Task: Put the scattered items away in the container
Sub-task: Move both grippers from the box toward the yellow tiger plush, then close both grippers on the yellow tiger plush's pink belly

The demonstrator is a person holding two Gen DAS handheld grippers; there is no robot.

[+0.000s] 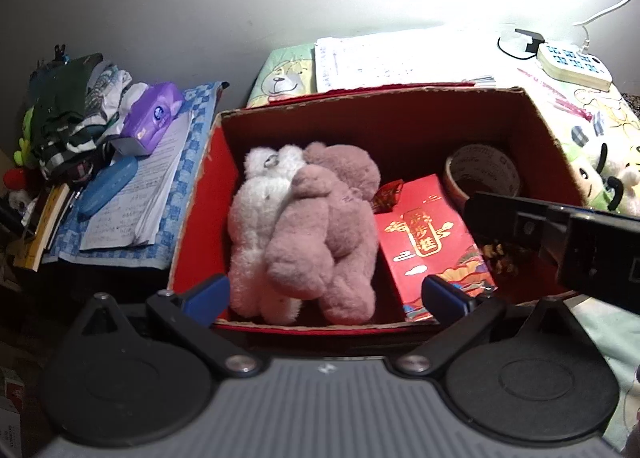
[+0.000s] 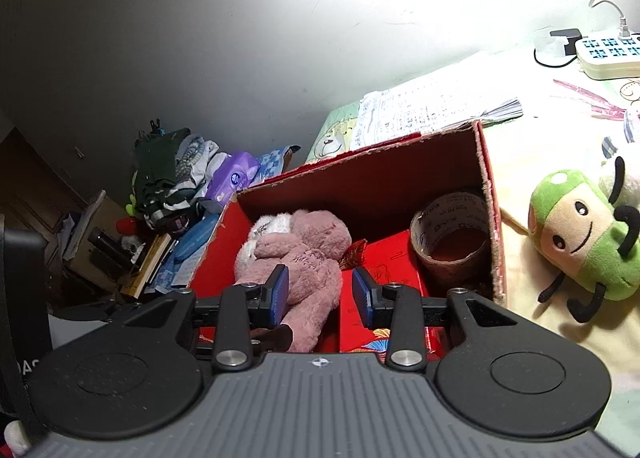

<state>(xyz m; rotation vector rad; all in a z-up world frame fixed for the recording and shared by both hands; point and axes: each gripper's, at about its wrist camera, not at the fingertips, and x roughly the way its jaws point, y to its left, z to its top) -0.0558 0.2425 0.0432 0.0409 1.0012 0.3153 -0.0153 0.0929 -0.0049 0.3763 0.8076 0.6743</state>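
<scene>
A red cardboard box (image 1: 192, 194) stands open on the bed. Inside it lie a pink and white plush toy (image 1: 308, 226), a red packet with gold print (image 1: 428, 234) and a roll of tape (image 1: 484, 174). My left gripper (image 1: 328, 294) is open wide over the box's near edge, holding nothing. My right gripper (image 2: 320, 292) is open above the box (image 2: 496, 218), over the plush toy (image 2: 304, 254) and the red packet (image 2: 392, 258), with nothing between its fingers. A green mushroom plush (image 2: 580, 234) lies on the bedsheet just right of the box.
Papers (image 1: 384, 58) lie behind the box. A white power strip (image 2: 608, 54) with a cable sits at the far right. Left of the box a cluttered surface holds a purple tissue pack (image 1: 152, 118), a blue case (image 1: 108, 186), written sheets and folded clothes.
</scene>
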